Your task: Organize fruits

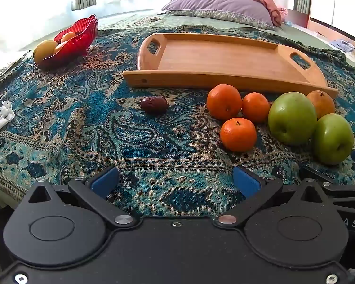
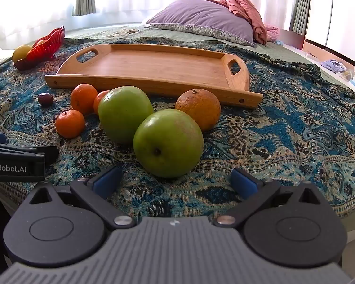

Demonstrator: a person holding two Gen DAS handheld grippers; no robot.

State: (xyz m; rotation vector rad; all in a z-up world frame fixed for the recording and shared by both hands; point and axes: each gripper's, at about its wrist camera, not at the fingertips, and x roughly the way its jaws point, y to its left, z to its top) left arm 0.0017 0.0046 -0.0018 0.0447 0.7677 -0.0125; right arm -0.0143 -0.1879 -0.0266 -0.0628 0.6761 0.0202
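Note:
Loose fruit lies on a patterned blue cloth in front of an empty wooden tray (image 1: pixel 215 54) (image 2: pixel 153 64). Two green apples (image 2: pixel 168 143) (image 2: pixel 125 113) sit closest to my right gripper (image 2: pixel 175 181), which is open and empty just before the nearer apple. A large orange (image 2: pixel 198 108) lies behind them, three tangerines (image 1: pixel 238 134) (image 1: pixel 224 101) (image 1: pixel 255 107) to their left, and a dark date (image 1: pixel 154 104) further left. My left gripper (image 1: pixel 175 181) is open and empty over bare cloth, short of the tangerines.
A red bowl (image 1: pixel 79 35) holding yellow and orange fruit stands at the far left. A crumpled white tissue (image 1: pixel 3 116) lies at the left. A purple pillow (image 2: pixel 201 21) and pink blanket lie behind the tray. The bed edge drops off on the right.

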